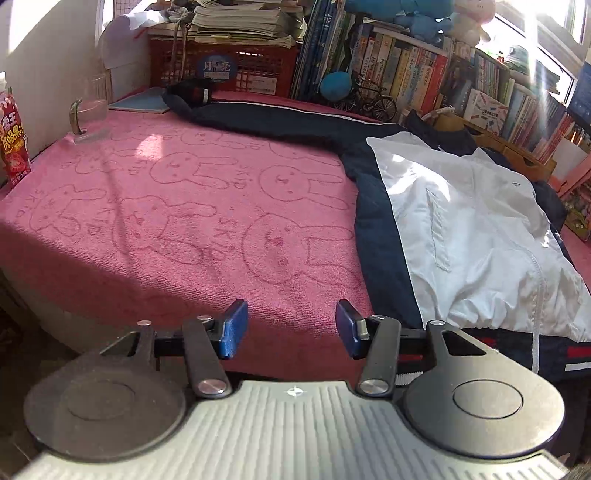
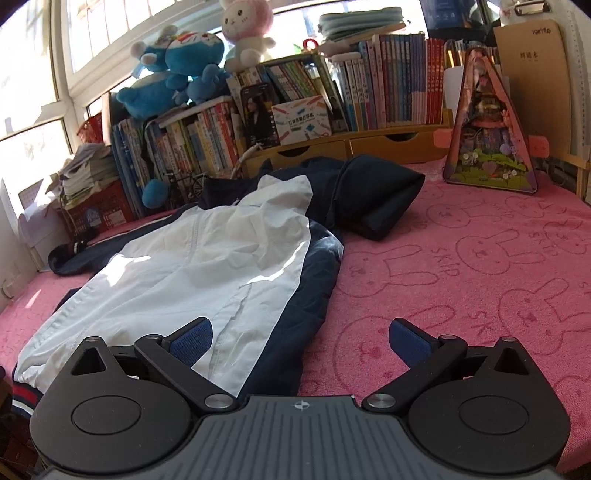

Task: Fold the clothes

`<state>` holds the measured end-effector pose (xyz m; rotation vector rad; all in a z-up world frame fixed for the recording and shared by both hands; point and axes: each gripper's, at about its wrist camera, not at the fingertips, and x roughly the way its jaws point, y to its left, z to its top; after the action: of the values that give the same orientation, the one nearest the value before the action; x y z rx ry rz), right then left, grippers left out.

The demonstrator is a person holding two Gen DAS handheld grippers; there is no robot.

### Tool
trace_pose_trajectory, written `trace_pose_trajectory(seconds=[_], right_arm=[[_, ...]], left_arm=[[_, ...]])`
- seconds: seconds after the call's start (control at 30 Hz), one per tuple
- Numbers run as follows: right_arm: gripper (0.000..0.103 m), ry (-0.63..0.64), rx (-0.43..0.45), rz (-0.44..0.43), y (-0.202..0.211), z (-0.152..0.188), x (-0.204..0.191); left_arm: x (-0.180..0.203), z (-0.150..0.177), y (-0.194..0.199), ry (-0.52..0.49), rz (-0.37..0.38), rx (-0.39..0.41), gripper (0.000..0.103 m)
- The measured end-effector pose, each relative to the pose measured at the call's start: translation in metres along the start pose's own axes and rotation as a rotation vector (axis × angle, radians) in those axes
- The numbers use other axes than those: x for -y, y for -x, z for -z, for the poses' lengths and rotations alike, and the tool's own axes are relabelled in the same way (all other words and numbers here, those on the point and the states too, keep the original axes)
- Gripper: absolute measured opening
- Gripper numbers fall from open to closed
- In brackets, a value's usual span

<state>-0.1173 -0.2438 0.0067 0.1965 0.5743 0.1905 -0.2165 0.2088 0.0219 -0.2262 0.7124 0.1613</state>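
Left hand-held gripper: part-open, empty | right hand-held gripper: wide, empty | jacket: near hem at surface edge | pink towel: bare left.

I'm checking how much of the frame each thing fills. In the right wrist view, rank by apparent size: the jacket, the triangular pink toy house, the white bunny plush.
1. jacket, largest by far.
2. triangular pink toy house.
3. white bunny plush, smallest, though it sits farther back, so this is apparent size only.

Black gripper linkages, blue ribbed pads, silver screws
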Motion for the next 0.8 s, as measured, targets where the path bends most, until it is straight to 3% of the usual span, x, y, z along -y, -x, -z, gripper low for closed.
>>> trace_pose_trajectory(seconds=[0.13, 0.33, 0.43, 0.57, 0.6, 0.63, 0.67, 0.7, 0.73, 0.8], right_arm=[[0.103, -0.015, 0.064, 0.073, -0.046, -0.057, 0.015], [0.103, -0.047, 0.072, 0.092, -0.123, -0.128, 0.013], [0.103, 0.077, 0.051, 0.034, -0.148, -0.135, -0.016], [0.101, 0.331, 0.000, 0.008, -0.184, -0.123, -0.070], [0.097, 0.381, -0.032, -0.010, -0.194, -0.121, -0.081], [0.079, 0.431, -0.064, -0.028, -0.205, -0.118, -0.091], [0.048, 0.469, -0.101, -0.050, -0.216, -0.116, -0.099], [0.037, 0.479, -0.140, -0.074, -0.226, -0.117, -0.103], [0.033, 0.474, -0.153, -0.086, -0.234, -0.119, -0.104], [0.037, 0.451, -0.086, -0.045, -0.242, -0.135, -0.098]], left_arm=[[0.031, -0.040, -0.006, -0.106, 0.041, 0.110, 0.075], [0.105, -0.095, -0.087, -0.229, 0.178, 0.118, 0.080], [0.134, -0.123, -0.136, -0.279, 0.201, 0.108, 0.085], [0.171, -0.153, -0.197, -0.351, 0.223, 0.089, 0.085], [0.179, -0.158, -0.211, -0.372, 0.223, 0.081, 0.085], [0.187, -0.161, -0.225, -0.392, 0.227, 0.074, 0.085], [0.194, -0.161, -0.236, -0.412, 0.239, 0.065, 0.085], [0.200, -0.160, -0.246, -0.429, 0.251, 0.058, 0.085], [0.203, -0.156, -0.253, -0.442, 0.260, 0.051, 0.085], [0.206, -0.144, -0.262, -0.468, 0.268, 0.046, 0.085]])
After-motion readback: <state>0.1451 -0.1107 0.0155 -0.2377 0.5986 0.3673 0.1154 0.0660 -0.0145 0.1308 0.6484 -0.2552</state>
